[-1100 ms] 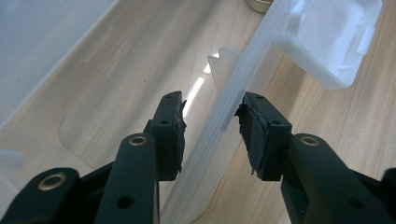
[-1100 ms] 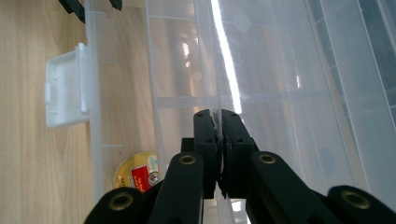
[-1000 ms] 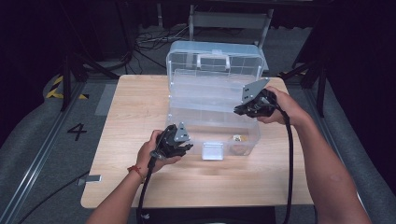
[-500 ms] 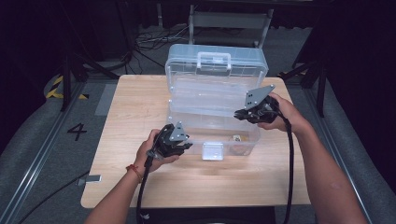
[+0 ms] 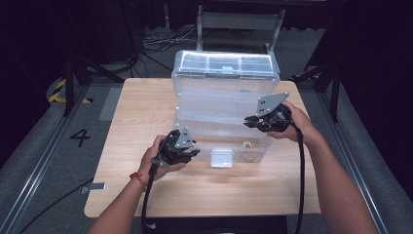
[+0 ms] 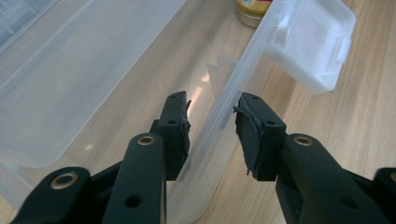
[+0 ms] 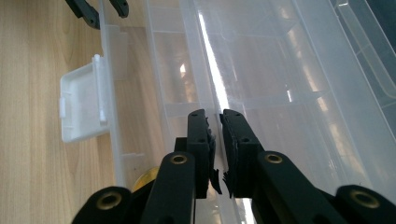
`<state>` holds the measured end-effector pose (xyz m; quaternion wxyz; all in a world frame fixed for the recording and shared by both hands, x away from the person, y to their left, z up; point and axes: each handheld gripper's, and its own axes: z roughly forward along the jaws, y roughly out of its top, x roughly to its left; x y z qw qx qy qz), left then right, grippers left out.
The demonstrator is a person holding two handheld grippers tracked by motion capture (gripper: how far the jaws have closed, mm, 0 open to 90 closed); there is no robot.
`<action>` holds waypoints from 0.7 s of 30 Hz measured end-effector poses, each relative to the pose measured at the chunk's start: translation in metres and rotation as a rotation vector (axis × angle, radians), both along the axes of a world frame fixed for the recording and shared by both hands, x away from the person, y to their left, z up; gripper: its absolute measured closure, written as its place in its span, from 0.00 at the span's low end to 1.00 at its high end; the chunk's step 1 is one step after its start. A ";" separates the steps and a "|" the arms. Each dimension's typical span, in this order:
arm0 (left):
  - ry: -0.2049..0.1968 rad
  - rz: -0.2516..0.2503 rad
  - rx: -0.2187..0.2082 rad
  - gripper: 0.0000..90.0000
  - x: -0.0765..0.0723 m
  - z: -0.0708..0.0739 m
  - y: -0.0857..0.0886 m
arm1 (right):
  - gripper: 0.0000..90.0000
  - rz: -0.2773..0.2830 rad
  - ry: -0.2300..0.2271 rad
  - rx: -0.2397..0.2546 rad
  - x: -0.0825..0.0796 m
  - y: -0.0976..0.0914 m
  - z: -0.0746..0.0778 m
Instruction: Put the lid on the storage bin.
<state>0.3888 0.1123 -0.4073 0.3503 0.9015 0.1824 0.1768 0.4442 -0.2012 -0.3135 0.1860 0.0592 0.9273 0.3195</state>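
Observation:
A clear plastic tiered storage box (image 5: 224, 97) stands on the wooden table (image 5: 141, 112), its trays fanned apart. My left gripper (image 5: 195, 152) (image 6: 212, 126) straddles the bottom tray's front wall (image 6: 219, 121), which runs slantwise between the pads and touches both. Its jaws have just been opening slightly. My right gripper (image 5: 247, 121) (image 7: 217, 140) is shut on the thin rim of an upper tray (image 7: 210, 60) at the box's right side. Its jaws have just been easing open, and the rim is still between them. A small yellow round item (image 5: 248, 145) (image 6: 252, 9) lies in the bottom tray.
A white latch (image 5: 221, 157) (image 6: 313, 46) (image 7: 81, 105) hangs off the box's front wall. Bare table lies in front of the box and to its left. Behind the table stand a metal frame (image 5: 238, 22) and floor cables (image 5: 156, 46). A floor marking "4" (image 5: 80, 136) sits left.
My right gripper has come down and toward the near side with the tray rim, and the upper tiers have shifted with it. The left gripper has stayed at the front wall.

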 end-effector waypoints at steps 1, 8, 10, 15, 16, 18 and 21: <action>-0.002 0.001 0.003 0.71 0.000 0.000 0.000 | 0.92 -0.001 0.002 0.008 0.000 0.000 -0.001; 0.000 0.002 -0.006 0.69 -0.001 0.002 0.004 | 0.91 0.000 0.004 0.031 0.000 -0.003 -0.002; -0.005 0.004 -0.006 0.69 -0.001 0.002 0.006 | 0.91 -0.002 0.003 0.034 -0.001 -0.004 -0.003; -0.020 -0.001 -0.037 0.73 -0.005 0.009 0.011 | 0.91 -0.006 0.004 0.046 -0.001 -0.005 -0.004; -0.021 -0.004 -0.034 0.73 -0.006 0.010 0.012 | 0.91 -0.006 0.004 0.045 -0.001 -0.005 -0.004; -0.020 -0.004 -0.041 0.73 -0.008 0.011 0.013 | 0.91 -0.006 0.000 0.045 -0.002 -0.005 -0.004; -0.023 -0.009 -0.055 0.77 -0.009 0.014 0.017 | 0.91 -0.009 -0.002 0.052 -0.003 -0.006 -0.006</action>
